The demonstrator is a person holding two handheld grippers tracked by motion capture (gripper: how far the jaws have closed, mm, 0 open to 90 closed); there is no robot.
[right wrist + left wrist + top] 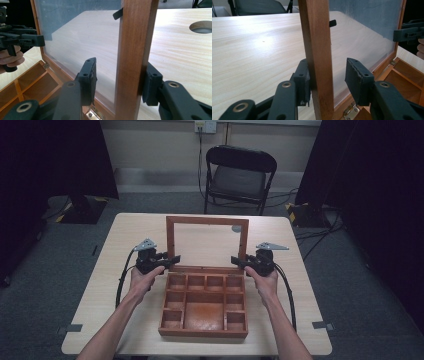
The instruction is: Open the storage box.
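Centrally in the high view, a wooden compartment box (204,306) sits on a pale wooden table (100,285), its long axis running from the bottom of the frame toward the top. Its glass-paned lid (207,242) stands upright at the far end, the pane facing the bottom of the frame and the lid's longer edges lying left to right.

At mid left, the left gripper (167,261) meets the lid's left frame rail, near its lower end. In the left gripper view (327,77), that rail rises through the middle of the frame; the left-hand jaw touches the rail's outer face, while the right-hand jaw stands apart from the glass, so the tongs straddle the rail without clamping it.

At mid right, the right gripper (239,263) meets the lid's right rail. In the right gripper view (118,81), the right-hand jaw rests against the rail and the left-hand jaw stands apart from the pane, again unclamped.

A black folding chair (239,176) stands beyond the table, at the top centre.
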